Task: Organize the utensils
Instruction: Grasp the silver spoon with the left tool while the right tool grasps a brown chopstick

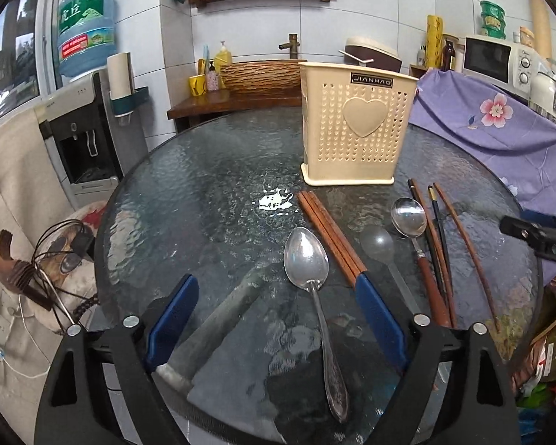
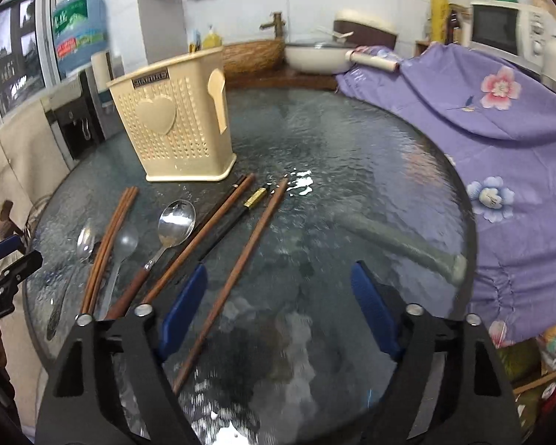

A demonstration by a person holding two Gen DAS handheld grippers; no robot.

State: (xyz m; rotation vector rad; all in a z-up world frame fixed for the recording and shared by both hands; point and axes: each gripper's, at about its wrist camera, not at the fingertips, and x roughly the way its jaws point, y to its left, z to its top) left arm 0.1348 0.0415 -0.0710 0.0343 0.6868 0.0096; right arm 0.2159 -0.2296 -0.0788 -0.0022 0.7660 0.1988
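Left claw (image 1: 278, 319) wide, empty, straddling steel spoon (image 1: 309, 263) on glass worktop (image 1: 204, 185). Right claw (image 2: 278, 307) wide, empty, over lone chopstick (image 2: 237, 278). Cream utensil holder (image 1: 356, 126) well ahead. Pickup stage; next, lower and pinch.

I saw the cream utensil holder (image 1: 356, 126) standing upright toward the far side of the table (image 1: 204, 193), its open top unobstructed. In front of it, spoons and chopsticks (image 1: 330, 237) lay spread across the glass, filling the near ground. Left of the holder the glass lay bare up to the rim; right of it, in the right wrist view, open glass ran to a purple cloth (image 2: 500, 141) draped over the edge.
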